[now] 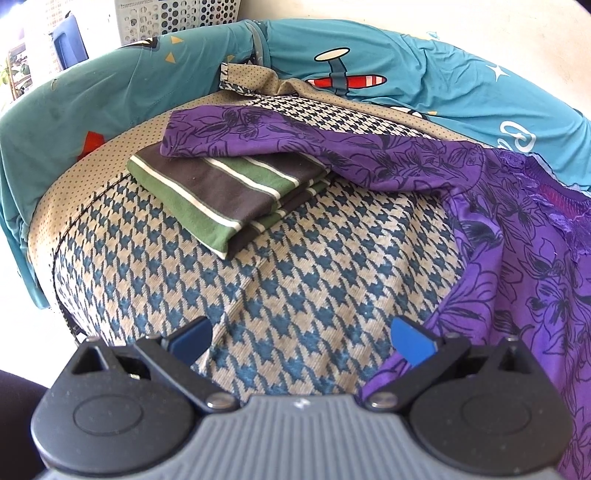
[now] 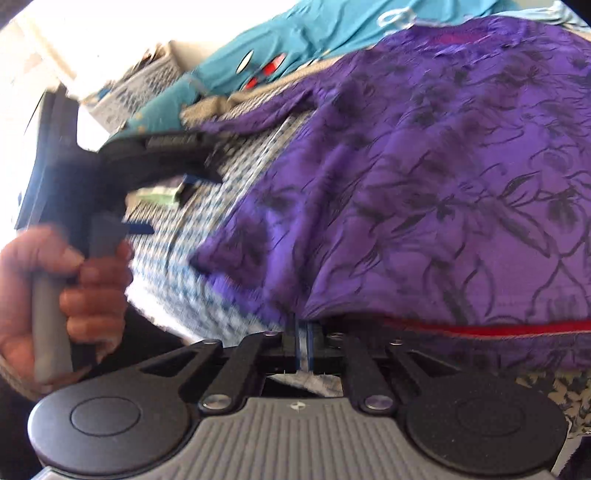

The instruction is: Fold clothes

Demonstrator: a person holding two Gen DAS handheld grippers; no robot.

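A purple floral garment lies spread over the right of a houndstooth cover, with one sleeve stretched left. That sleeve rests on a folded green, grey and white striped garment. My left gripper is open just above the houndstooth cover, its right blue pad touching the purple hem. In the right wrist view my right gripper is shut on the lower edge of the purple garment. The view is blurred. A hand holds the left gripper at the left, open.
A teal sheet with aeroplane prints covers the surface behind the clothes. A perforated white laundry basket stands at the back left, next to a blue object. The sheet's edge drops off at the left.
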